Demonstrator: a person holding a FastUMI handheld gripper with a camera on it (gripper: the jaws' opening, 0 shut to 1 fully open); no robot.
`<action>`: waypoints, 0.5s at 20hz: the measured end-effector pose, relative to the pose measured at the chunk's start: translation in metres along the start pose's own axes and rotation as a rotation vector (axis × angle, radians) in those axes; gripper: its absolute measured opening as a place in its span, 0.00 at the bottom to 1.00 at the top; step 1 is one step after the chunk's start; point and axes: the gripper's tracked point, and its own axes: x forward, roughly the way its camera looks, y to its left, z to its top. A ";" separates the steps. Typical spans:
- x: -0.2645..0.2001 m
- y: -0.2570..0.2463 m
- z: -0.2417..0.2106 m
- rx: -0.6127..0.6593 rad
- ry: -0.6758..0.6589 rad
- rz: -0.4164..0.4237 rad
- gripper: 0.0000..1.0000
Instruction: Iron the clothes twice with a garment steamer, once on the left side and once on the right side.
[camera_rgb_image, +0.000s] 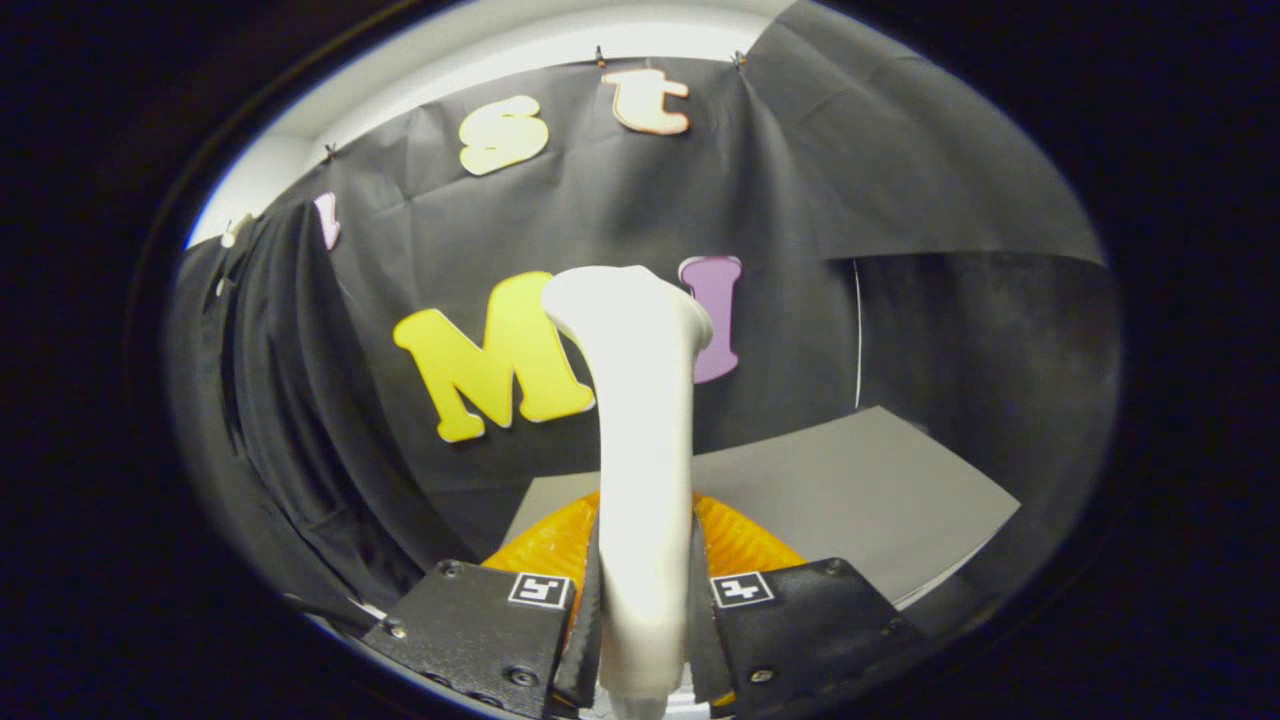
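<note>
Fingers (640, 600) clamped on upright white garment steamer (640, 420), head uppermost.

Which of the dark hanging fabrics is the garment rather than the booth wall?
The black garment hanging in loose vertical folds, beside and beyond the gripper, which is shut on the white steamer. The wall cloth hangs flat.

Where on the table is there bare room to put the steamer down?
The grey table is bare right of and beyond the steamer. It is crowded at the gripper, shut on the steamer, with orange cloth just behind the fingers.
</note>
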 end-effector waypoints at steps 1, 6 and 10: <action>-0.013 0.012 0.006 -0.004 -0.034 0.009 0.38; -0.078 0.080 0.028 -0.048 -0.186 0.071 0.38; -0.121 0.133 0.033 -0.068 -0.296 0.099 0.38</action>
